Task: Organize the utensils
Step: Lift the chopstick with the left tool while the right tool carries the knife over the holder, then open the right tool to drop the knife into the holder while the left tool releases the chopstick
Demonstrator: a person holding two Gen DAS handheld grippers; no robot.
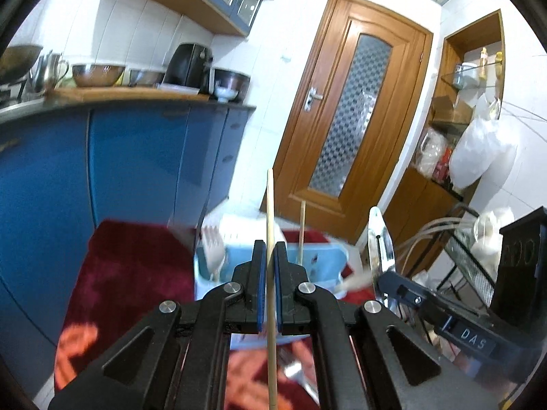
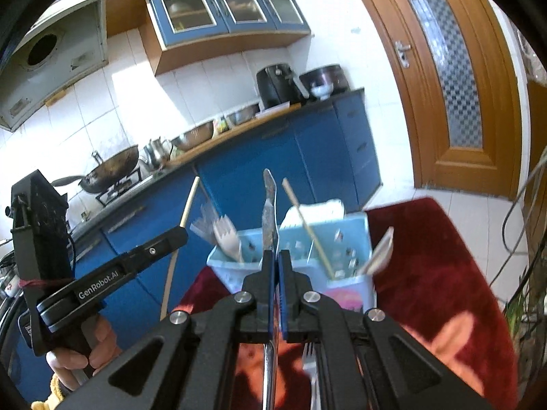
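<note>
**A:** ok so where's everything sitting relative to the blue basket (image 1: pixel 328 259)?

**B:** going left to right: the left gripper (image 1: pixel 270 266) is clamping a thin wooden chopstick (image 1: pixel 270 205), pads squeezed tight on it. The stick is running along the fingers, tip pointing up and away, tail hanging back under the gripper. The basket is lying straight ahead of and below that tip. The right gripper (image 2: pixel 276 273) is also closed, pinching a flat metal knife (image 2: pixel 269 201) the same way: long axis along the fingers, blade end poking out over the near rim of the basket (image 2: pixel 290 242).

**A:** which hand's closer?

**B:** I'd guess roughly even, both hovering just short of the basket. Next move probably needs each utensil tipped more upright over a slot.

**A:** materials?

**B:** the basket is a pale perforated plastic with dividers, already holding a light fork (image 2: pixel 227 235), another chopstick (image 2: pixel 307 229) leaning, and a pale spoon-ish thing (image 2: pixel 381 249) I can't ID. It's all resting on a fuzzy dark red cloth (image 2: pixel 427 256).
</note>
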